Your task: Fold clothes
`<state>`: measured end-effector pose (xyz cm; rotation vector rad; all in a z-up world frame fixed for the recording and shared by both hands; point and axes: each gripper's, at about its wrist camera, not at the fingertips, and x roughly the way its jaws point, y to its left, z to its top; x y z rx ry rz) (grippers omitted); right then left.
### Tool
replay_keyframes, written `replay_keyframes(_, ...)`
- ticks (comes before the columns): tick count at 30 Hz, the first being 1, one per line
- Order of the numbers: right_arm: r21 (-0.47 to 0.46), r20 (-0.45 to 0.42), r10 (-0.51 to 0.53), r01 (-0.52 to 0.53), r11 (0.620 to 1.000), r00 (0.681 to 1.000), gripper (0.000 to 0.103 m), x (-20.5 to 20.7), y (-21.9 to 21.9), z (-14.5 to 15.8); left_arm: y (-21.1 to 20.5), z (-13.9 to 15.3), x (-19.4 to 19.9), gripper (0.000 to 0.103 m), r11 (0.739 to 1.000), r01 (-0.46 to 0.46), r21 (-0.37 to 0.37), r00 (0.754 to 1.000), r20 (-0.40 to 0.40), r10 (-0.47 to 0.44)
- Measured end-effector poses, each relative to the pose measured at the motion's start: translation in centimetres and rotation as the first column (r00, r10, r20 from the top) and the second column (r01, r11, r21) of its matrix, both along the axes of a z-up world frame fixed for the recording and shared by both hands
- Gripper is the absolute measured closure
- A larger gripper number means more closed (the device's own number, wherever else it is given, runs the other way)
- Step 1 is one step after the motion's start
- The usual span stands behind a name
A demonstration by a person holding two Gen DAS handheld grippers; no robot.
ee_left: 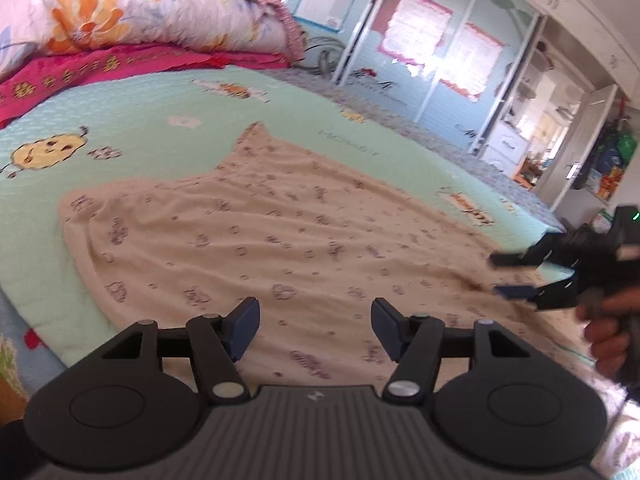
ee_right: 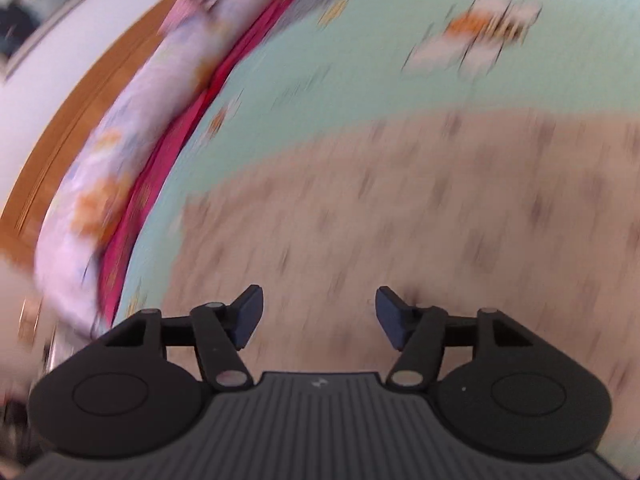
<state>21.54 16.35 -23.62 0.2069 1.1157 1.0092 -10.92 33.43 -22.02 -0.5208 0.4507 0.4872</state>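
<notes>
A beige garment with small purple prints lies spread flat on the mint-green bedspread. My left gripper hovers open over its near edge, nothing between the blue pads. In the left wrist view my right gripper comes in from the right, held by a hand, open just above the garment's right side. The right wrist view is blurred; there the right gripper stands open above the garment, its jaws empty.
A folded floral quilt on a pink blanket lies at the head of the bed, with a wooden headboard behind. Wardrobe doors with posters line the far side. The bed edge drops off at the right.
</notes>
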Motion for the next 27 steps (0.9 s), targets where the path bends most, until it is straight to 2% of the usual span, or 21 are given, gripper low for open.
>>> replay_keyframes(2, -0.03, 0.045, -0.033, 0.034, 0.999, 0.998, 0.04, -0.4, -0.9, -0.6, -0.5, 0.4, 0.2, 0.039, 0.999, 0.044, -0.003, 0.999, 0.018, -0.044)
replay_keyframes(3, -0.027, 0.04, -0.114, 0.115, 0.993, 0.993, 0.043, 0.4, -1.8, -0.6, -0.9, 0.7, 0.5, 0.039, 0.997, 0.082, -0.009, 0.996, 0.026, -0.082)
replay_keyframes(4, 0.004, 0.013, -0.171, 0.171, 0.985, 0.985, 0.044, 1.2, -2.6, -0.4, -1.5, 0.9, 1.1, 0.039, 0.992, 0.128, -0.01, 0.991, 0.036, -0.128)
replay_keyframes(6, 0.075, 0.005, -0.209, 0.208, 0.975, 0.978, 0.042, 1.1, -3.7, 1.2, -2.7, 1.4, 2.4, 0.039, 0.975, 0.221, -0.012, 0.974, 0.058, -0.22)
replay_keyframes(9, 0.089, 0.067, -0.137, 0.131, 0.987, 0.988, 0.042, -1.2, -4.1, 3.0, -4.6, 1.2, 6.2, 0.039, 0.923, 0.38, -0.064, 0.924, 0.085, -0.374)
replay_keyframes(11, 0.072, 0.09, -0.094, 0.087, 0.994, 0.991, 0.042, -2.7, -4.5, 3.7, -6.0, 0.2, 8.8, 0.039, 0.881, 0.469, -0.054, 0.883, 0.063, -0.466)
replay_keyframes(12, 0.088, 0.073, -0.086, 0.079, 0.993, 0.994, 0.042, -3.2, -4.9, 3.7, -6.4, -0.7, 9.8, 0.04, 0.873, 0.481, -0.078, 0.876, 0.011, -0.481)
replay_keyframes(13, 0.112, 0.042, -0.079, 0.074, 0.991, 0.996, 0.042, -3.1, -5.4, 3.5, -6.6, -1.7, 10.7, 0.046, 0.867, 0.487, -0.106, 0.869, -0.043, -0.494)
replay_keyframes(15, 0.129, 0.01, -0.052, 0.05, 0.99, 0.999, 0.042, -3.0, -5.2, 3.0, -6.8, -2.2, 9.6, 0.048, 0.878, 0.468, -0.104, 0.88, -0.037, -0.474)
replay_keyframes(17, 0.119, 0.002, -0.01, 0.01, 0.993, 1.0, 0.041, -3.2, -4.0, 2.3, -7.2, -1.7, 8.3, 0.048, 0.878, 0.472, -0.076, 0.877, -0.058, -0.476)
replay_keyframes(19, 0.046, 0.017, 0.087, -0.087, 0.995, 0.996, 0.039, -3.7, -1.2, 0.2, -7.4, -1.5, 7.1, 0.047, 0.881, 0.471, -0.053, 0.875, -0.097, -0.474)
replay_keyframes(21, -0.02, 0.017, 0.142, -0.142, 0.99, 0.99, 0.038, -5.6, 0.2, -1.4, -7.4, -1.6, 6.0, 0.047, 0.879, 0.474, -0.059, 0.87, -0.122, -0.477)
replay_keyframes(23, 0.019, -0.006, 0.209, -0.209, 0.978, 0.978, 0.038, -7.9, -0.2, -1.2, -7.3, -1.4, 5.2, 0.047, 0.874, 0.481, -0.069, 0.864, -0.128, -0.486)
replay_keyframes(26, 0.033, 0.001, 0.234, -0.234, 0.972, 0.972, 0.038, -9.8, -1.4, -0.1, -7.3, -1.3, 4.7, 0.047, 0.872, 0.484, -0.071, 0.863, -0.13, -0.489)
replay_keyframes(27, 0.044, 0.011, 0.208, -0.208, 0.977, 0.978, 0.038, -9.5, -1.8, 0.4, -7.4, -1.2, 4.7, 0.047, 0.873, 0.484, -0.063, 0.863, -0.135, -0.488)
